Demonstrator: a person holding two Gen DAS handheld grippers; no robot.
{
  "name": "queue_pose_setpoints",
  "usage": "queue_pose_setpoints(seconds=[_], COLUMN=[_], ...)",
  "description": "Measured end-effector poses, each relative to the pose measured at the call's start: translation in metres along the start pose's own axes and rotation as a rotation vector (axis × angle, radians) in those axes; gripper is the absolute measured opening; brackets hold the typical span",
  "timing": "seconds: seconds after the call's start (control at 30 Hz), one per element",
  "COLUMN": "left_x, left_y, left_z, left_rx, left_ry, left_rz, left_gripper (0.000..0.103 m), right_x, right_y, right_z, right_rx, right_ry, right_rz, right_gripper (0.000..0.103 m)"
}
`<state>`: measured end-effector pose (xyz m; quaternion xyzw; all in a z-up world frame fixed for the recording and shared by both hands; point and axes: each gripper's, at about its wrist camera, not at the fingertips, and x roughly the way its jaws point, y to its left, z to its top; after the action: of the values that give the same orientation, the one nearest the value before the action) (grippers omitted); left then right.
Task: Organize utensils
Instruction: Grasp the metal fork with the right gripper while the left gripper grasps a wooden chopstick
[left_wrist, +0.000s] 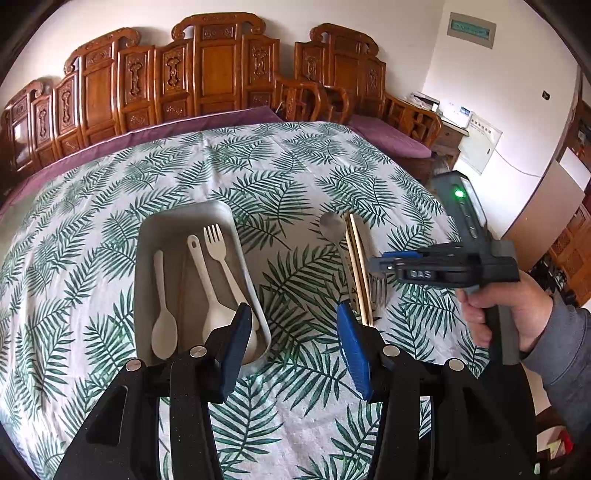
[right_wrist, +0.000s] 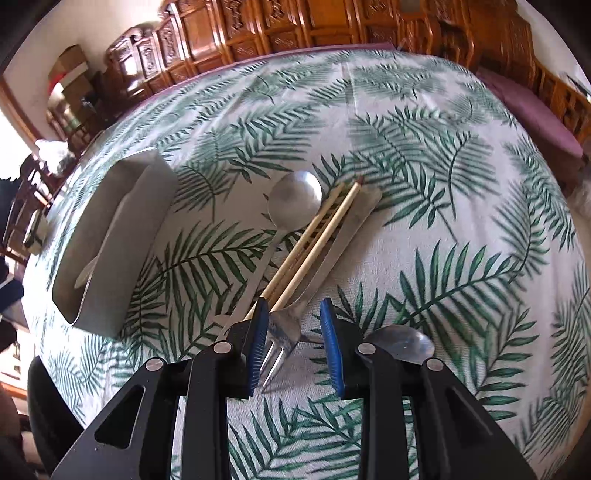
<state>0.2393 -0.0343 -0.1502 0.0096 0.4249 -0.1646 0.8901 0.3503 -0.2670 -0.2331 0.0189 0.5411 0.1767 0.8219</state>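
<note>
1. Hovering over the metal fork (right_wrist: 291, 325), the right gripper (right_wrist: 294, 347) has its jaws apart, nothing clamped.
2. Left gripper (left_wrist: 295, 350) is open too, near the grey tray (left_wrist: 147, 258) holding white utensils.
3. Next, I judge: straddle the fork's neck, close, avoid the chopsticks (right_wrist: 317, 236).

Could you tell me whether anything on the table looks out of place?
Yes: the metal utensils are heaped loose on the cloth, the chopsticks lying across the metal fork beside a metal spoon, while the white ones lie in the grey tray.
</note>
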Motion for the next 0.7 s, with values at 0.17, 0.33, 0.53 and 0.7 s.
queue_pose_setpoints(seconds=[0.17,0.33,0.53,0.7], left_x=[0.005,0.008,0.012,0.022], left_y=[-0.002,-0.004,-0.006,-0.015], left_z=[-0.004,-0.007,-0.007,-0.007], left_rx=[0.003,0.004,0.008,0.015], left_ry=[0.013,0.02,0.03,0.047], left_rz=[-0.003,-0.005,-0.002,-0.009], left_gripper=[0.046,0.046,0.046,0.046], right_x=[0.006,0.011,0.005,-0.01], right_y=[-0.003,0.005,0.0,-0.014], right_z=[0.001,0.0,-0.004,-0.014], right_rx=[0.072,0.072,0.084,0.104], right_ry=[0.018,0.024,0.008,-0.013], right_rz=[0.029,0.004,0.008,0.005], right_gripper=[0.035,0.031,0.007,0.007])
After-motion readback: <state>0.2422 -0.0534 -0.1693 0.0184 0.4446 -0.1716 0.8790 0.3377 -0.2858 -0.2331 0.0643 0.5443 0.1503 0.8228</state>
